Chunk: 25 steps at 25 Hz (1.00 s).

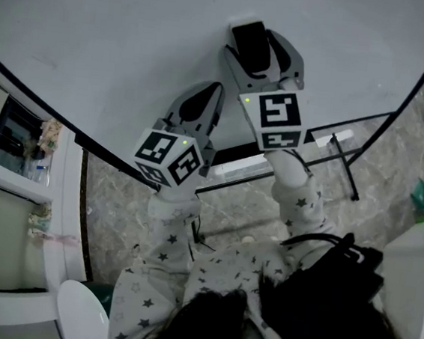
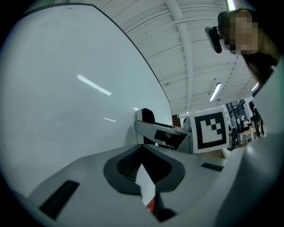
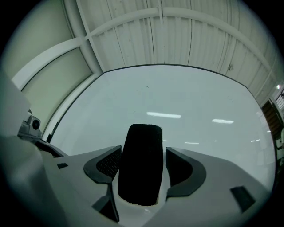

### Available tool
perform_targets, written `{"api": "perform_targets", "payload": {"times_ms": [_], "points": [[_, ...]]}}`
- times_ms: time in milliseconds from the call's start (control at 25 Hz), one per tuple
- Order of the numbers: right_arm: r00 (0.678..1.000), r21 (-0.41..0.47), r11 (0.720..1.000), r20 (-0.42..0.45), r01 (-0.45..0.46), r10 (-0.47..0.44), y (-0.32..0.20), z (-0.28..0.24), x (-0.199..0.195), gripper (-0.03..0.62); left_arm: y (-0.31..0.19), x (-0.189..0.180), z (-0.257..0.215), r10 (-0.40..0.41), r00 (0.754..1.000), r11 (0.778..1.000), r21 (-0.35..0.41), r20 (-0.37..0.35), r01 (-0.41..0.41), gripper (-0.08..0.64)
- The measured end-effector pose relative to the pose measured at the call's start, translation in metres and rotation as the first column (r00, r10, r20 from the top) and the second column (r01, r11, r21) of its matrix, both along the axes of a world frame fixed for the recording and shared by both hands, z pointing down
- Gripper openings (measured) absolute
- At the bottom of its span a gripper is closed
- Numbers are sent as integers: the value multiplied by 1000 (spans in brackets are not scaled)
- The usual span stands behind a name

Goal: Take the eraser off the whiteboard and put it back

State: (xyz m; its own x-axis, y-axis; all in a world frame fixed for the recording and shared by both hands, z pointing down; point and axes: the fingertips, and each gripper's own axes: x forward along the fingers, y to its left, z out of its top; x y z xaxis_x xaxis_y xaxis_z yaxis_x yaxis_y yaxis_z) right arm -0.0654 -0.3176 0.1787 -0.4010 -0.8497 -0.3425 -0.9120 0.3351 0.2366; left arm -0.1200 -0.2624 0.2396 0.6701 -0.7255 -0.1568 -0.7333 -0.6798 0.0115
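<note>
The eraser (image 1: pixel 249 41) sits flat on the whiteboard (image 1: pixel 120 42), black back facing out and a pale layer (probably the felt) against the board. The right tongs (image 1: pixel 259 46) stand wide apart with the eraser between them. In the right gripper view a strip of white shows beside the block, so the pads bracket it and do not press on it. The left tongs (image 1: pixel 214 88) are together and empty, just beside and lower on the board.

I judge the eraser light and stiff in the body, soft only on its wiping face. It is not fragile, and its ribbed dark surface should not be slippery. Something holds it to the board, likely a magnet, so expect a small tug on lifting and a snap on return. The best hold is across its narrow width, on the two long side edges near mid-length — just where the pads now stand.

Its long axis lies in the board's plane and runs along the line the right tongs point, away from the person. In the right gripper view it stands upright between the pads, rounded far end up.
</note>
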Motion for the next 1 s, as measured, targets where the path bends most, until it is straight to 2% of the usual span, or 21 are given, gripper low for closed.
{"api": "perform_targets", "payload": {"times_ms": [320, 640, 1000], "points": [[997, 3, 997, 9, -74, 74, -4, 0, 3, 287, -2, -3, 3, -5, 1000, 1000, -8, -6, 5, 0], [997, 4, 998, 42, -68, 68, -4, 1, 3, 262, -2, -7, 0, -28, 999, 1000, -5, -20, 28, 0], [999, -28, 999, 26, -25, 26, -3, 10, 7, 261, -2, -4, -4, -35, 999, 999, -7, -37, 35, 0]]}}
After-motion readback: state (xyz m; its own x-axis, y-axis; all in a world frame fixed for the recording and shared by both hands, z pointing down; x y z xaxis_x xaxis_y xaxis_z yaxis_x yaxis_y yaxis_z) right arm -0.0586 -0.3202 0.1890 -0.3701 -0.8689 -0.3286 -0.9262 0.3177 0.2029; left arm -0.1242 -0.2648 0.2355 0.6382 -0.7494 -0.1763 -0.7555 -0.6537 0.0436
